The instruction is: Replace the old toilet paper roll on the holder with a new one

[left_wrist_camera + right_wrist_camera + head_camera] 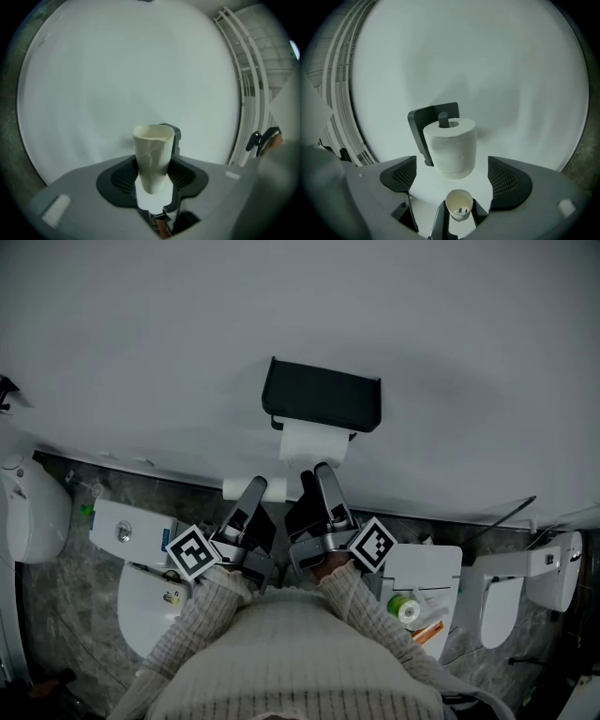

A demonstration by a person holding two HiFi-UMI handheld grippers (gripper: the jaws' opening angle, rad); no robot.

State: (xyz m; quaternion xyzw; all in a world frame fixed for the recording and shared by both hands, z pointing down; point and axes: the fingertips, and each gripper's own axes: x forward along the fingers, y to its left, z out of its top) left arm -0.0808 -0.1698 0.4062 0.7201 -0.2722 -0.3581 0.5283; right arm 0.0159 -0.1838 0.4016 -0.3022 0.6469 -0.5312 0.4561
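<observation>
A plain white wall (141, 334) met a dark marbled floor (66, 568), and on the wall hung a black holder (322, 395) with a full paper roll (314, 442) on its peg. Two arms in knit sleeves (202, 615) reached side by side toward the wall under the holder. The left gripper (251, 491) clamped an empty cardboard tube (152, 159), while the right gripper (322, 474) stood just below the roll, jaws wide apart and holding nothing. Each gripper's cube carried a black-and-white square marker (192, 552).
</observation>
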